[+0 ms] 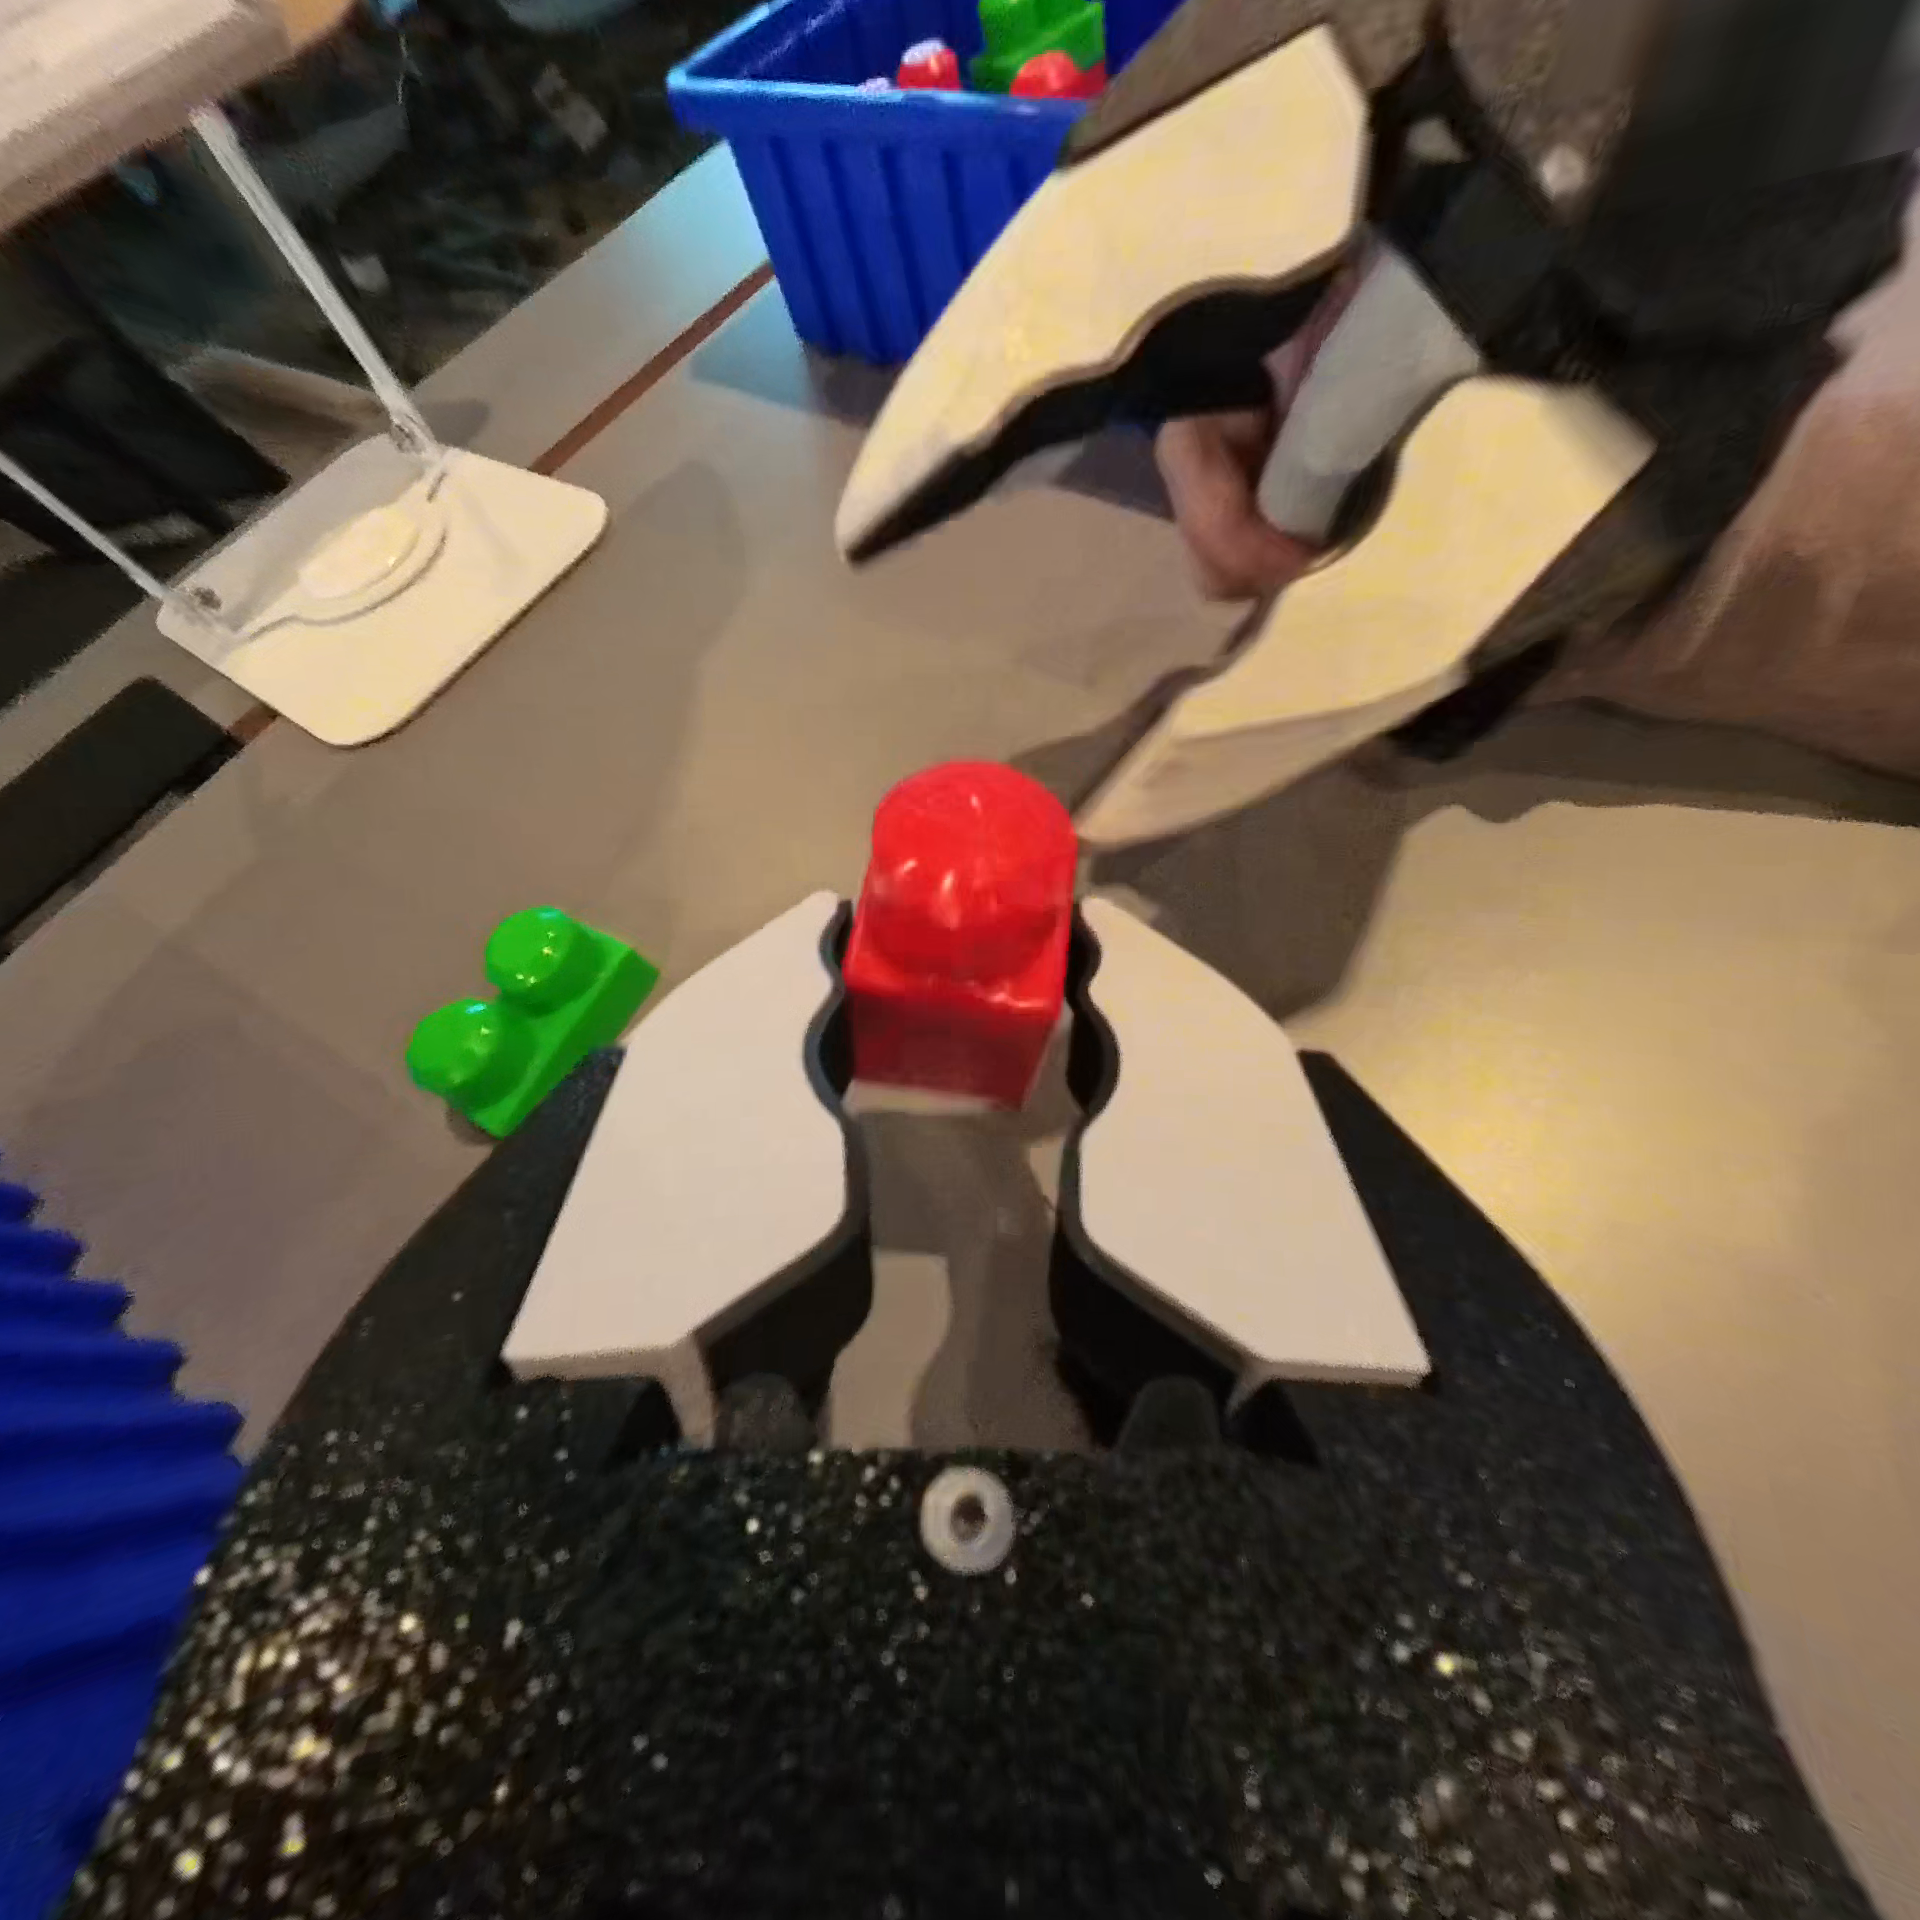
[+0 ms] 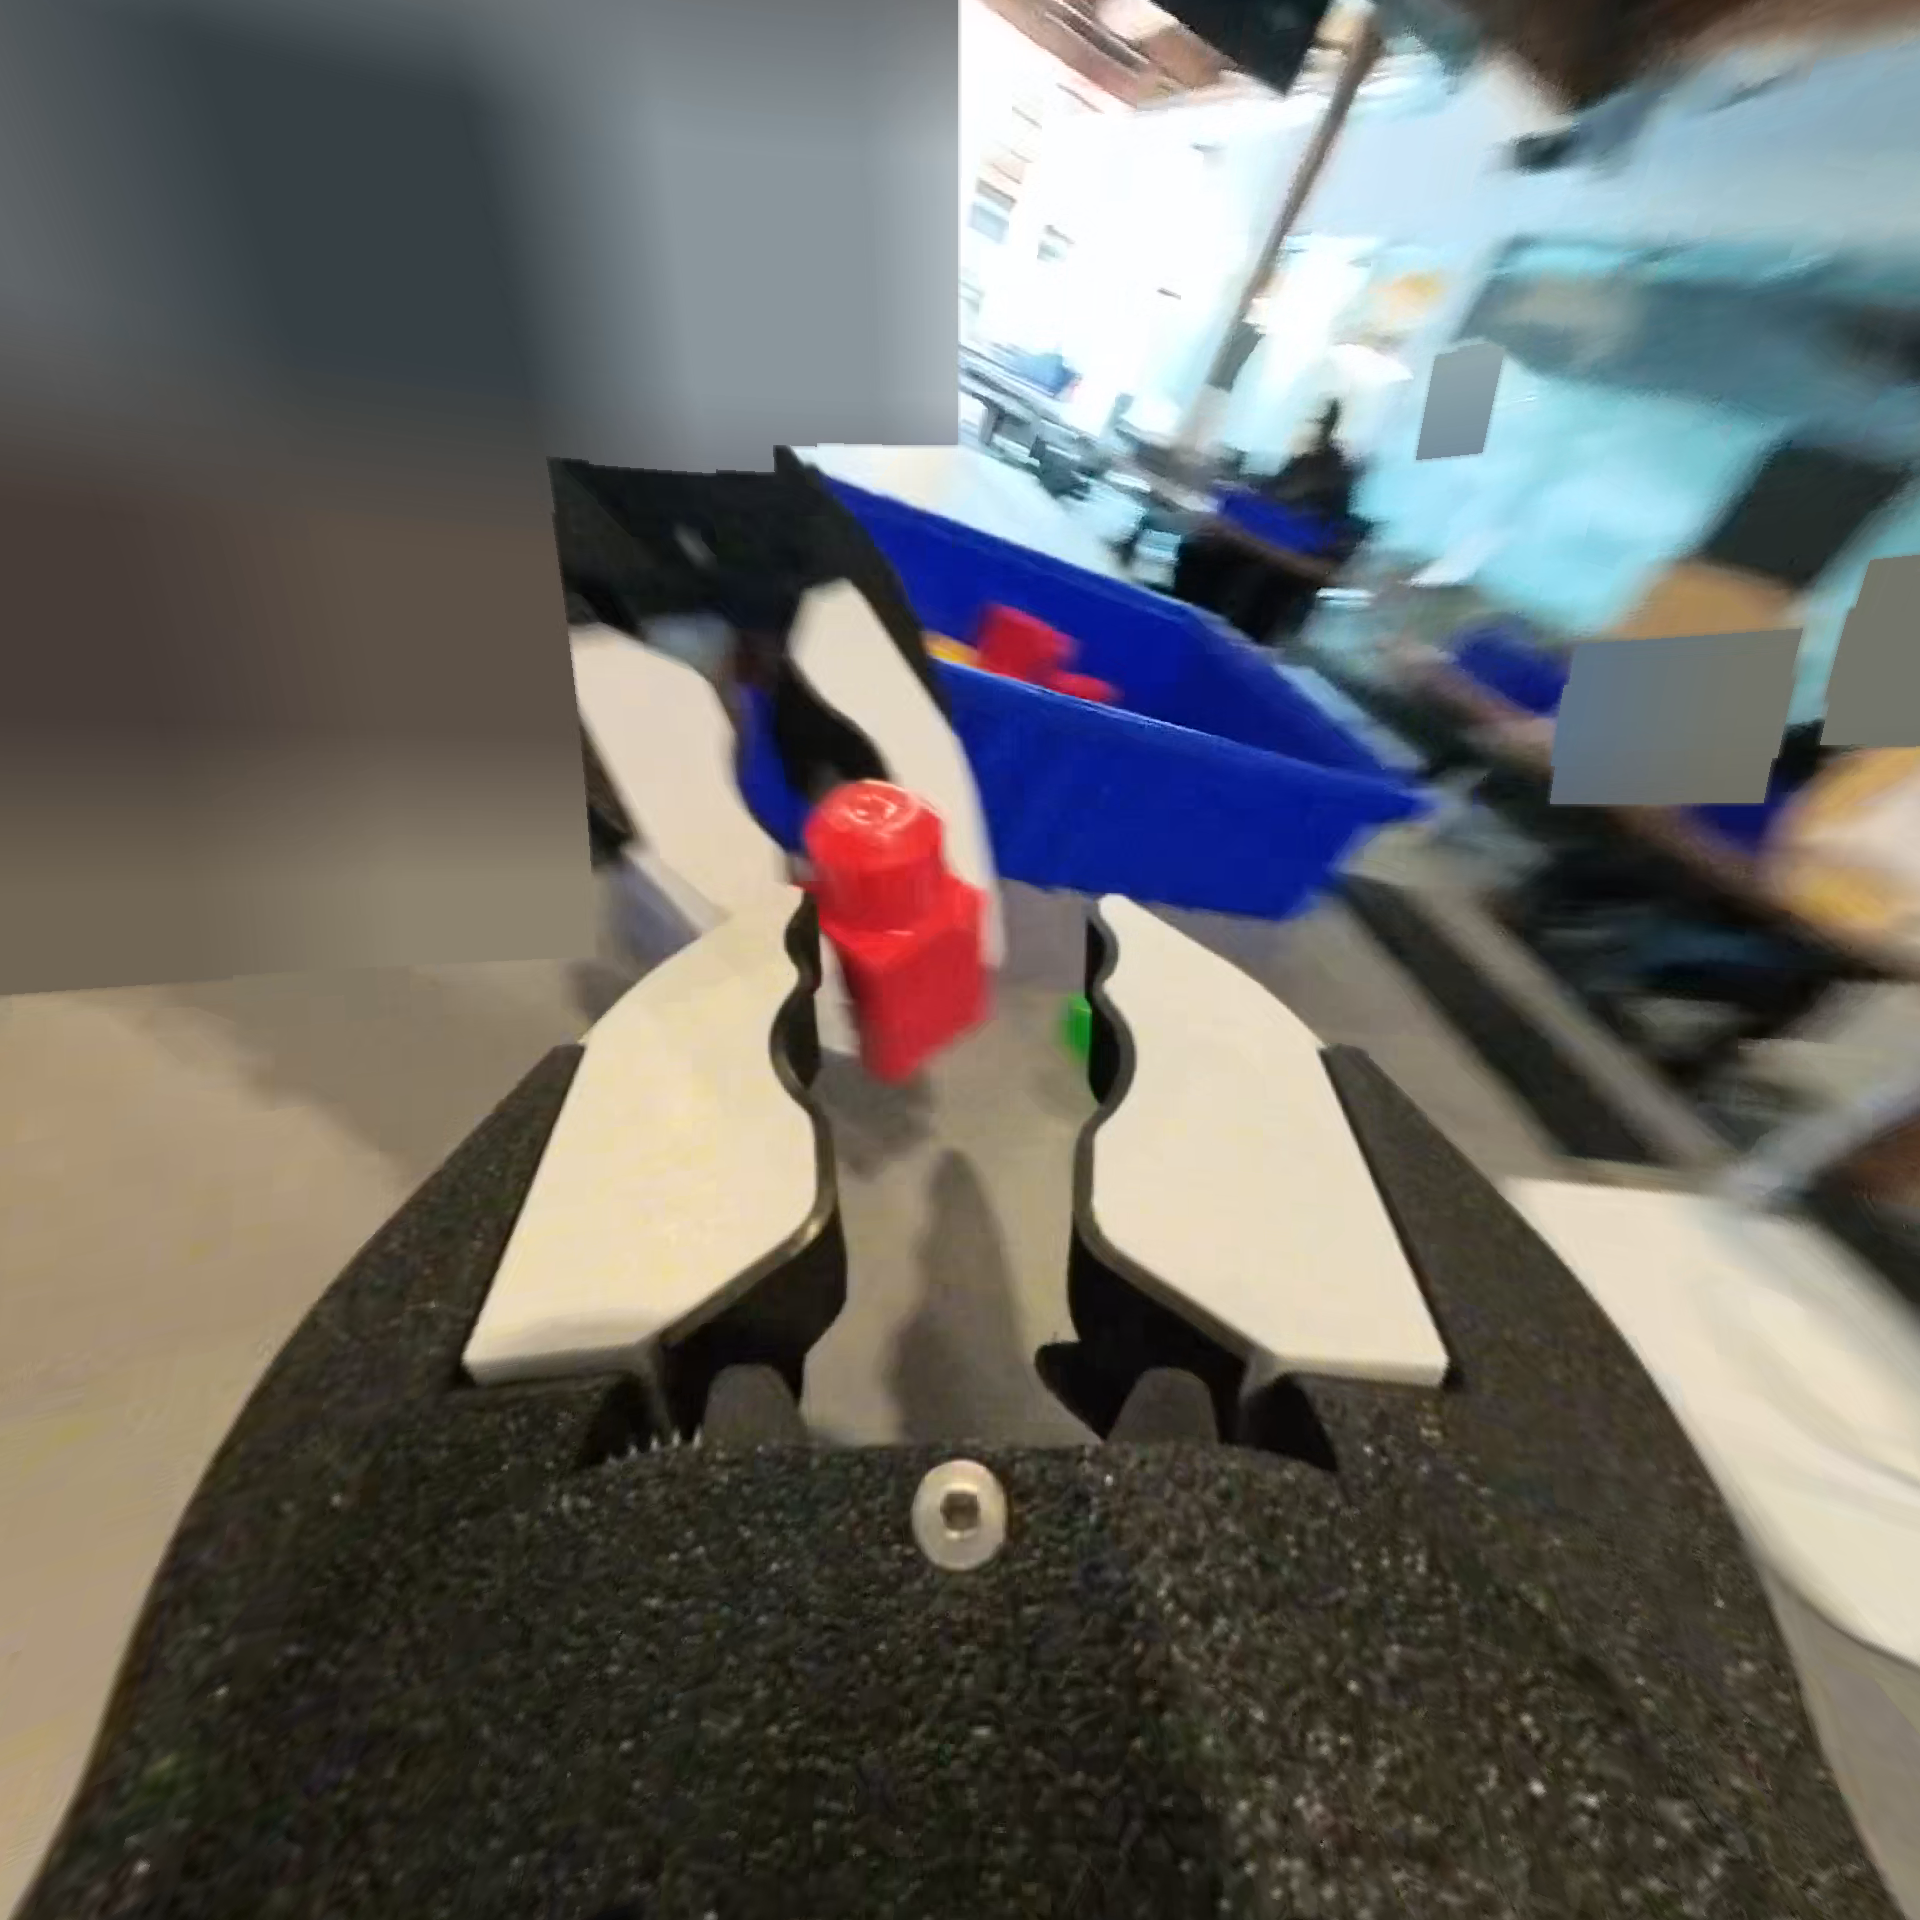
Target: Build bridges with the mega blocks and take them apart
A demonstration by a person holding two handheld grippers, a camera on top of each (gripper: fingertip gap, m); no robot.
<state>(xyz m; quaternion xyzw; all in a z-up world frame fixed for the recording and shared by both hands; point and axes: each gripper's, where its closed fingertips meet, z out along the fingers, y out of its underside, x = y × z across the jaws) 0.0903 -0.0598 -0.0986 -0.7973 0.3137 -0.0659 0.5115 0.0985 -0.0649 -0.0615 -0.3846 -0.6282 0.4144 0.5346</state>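
My left gripper [image 1: 961, 909] is shut on a red one-stud block [image 1: 961, 997], stud pointing forward, held just above the grey table [image 1: 1558, 1039]. A green two-stud block [image 1: 530, 1018] lies on the table just left of its fingers. My right gripper [image 1: 971, 675] comes in from the upper right, open, its lower fingertip close to the red block's stud. In the right wrist view my right gripper [image 2: 940, 935] is open and empty, with the red block [image 2: 904, 935] between the left gripper's fingers [image 2: 894, 707] right ahead. A bit of the green block [image 2: 1075, 1023] shows behind.
A blue bin [image 1: 883, 208] with red and green blocks stands at the back; it also shows in the right wrist view [image 2: 1143, 810]. Another blue ribbed wall [image 1: 83, 1403] is at the near left. A white stand base [image 1: 384, 592] sits at the left. A person's hand [image 1: 1226, 499] holds the right gripper.
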